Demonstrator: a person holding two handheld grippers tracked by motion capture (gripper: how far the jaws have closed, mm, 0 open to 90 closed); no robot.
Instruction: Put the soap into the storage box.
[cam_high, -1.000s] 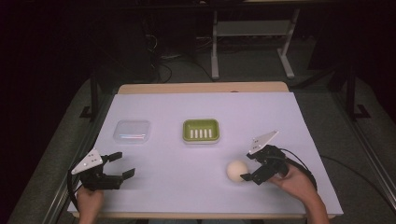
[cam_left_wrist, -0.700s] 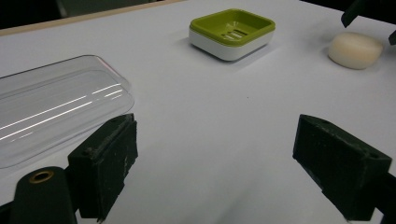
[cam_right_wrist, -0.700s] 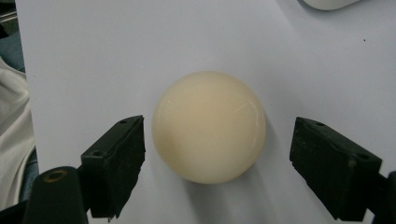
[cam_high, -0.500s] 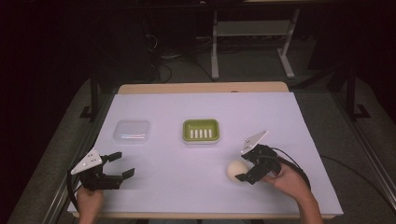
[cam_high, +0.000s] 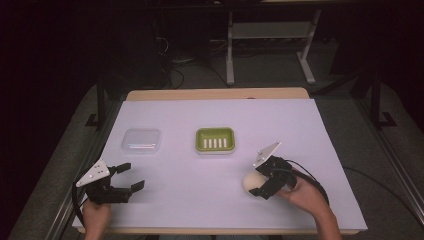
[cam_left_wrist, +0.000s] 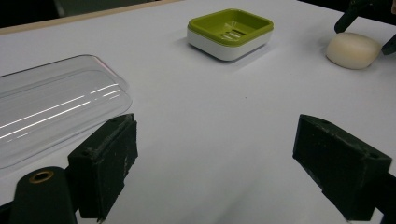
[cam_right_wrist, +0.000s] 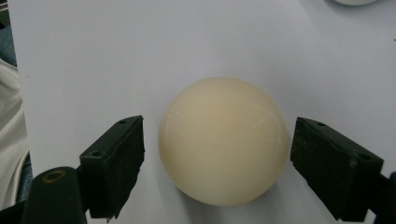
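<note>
Cream soap (cam_right_wrist: 223, 140) sits untouched between right tool's (cam_right_wrist: 217, 161) spread jaws.

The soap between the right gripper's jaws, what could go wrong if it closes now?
1. The soap is smooth and rounded, so it may squirt out from between the pads as the right gripper shuts.
2. It sits nearer one open jaw than the other, so that jaw would likely touch first and push it across the white table cover.
</note>
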